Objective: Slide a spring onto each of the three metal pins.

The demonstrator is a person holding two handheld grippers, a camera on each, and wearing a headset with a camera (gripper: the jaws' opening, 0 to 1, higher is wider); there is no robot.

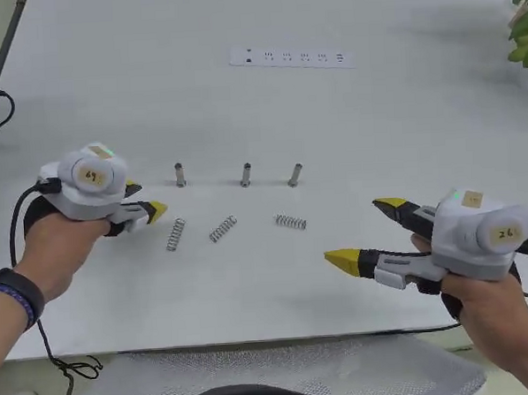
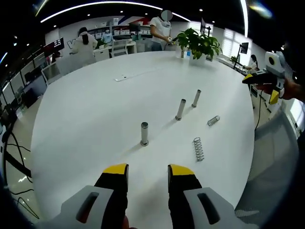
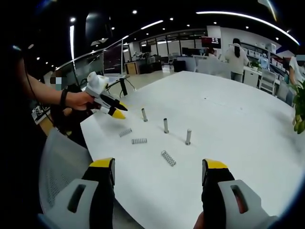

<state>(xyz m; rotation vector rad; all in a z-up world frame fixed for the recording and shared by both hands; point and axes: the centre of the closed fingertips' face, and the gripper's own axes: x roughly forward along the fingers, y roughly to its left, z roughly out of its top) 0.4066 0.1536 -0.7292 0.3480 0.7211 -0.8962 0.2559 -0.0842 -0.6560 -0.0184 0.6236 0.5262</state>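
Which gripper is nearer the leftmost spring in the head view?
Left. The left gripper is just beside the leftmost spring, to its left; the right gripper is far off, beyond the rightmost spring.

Open-plan office, not a lab or workshop. Evidence:
- Large white meeting table [image 2: 95, 109] with a white multi-socket power strip [image 1: 292, 58] lying on it.
- Grey mesh office chair [image 3: 59, 176] at the table's near edge.
- Dark ceiling with small recessed spotlights [image 3: 135, 12] and long white linear light strips [image 3: 238, 15].
- Rows of white desks [image 2: 119, 47] behind the table, and a dark flat monitor [image 2: 244, 47] off to one side.
- Green leafy potted plant [image 2: 200, 45] at the table's far edge.
- People in light tops [image 2: 86, 40] standing among the desks.
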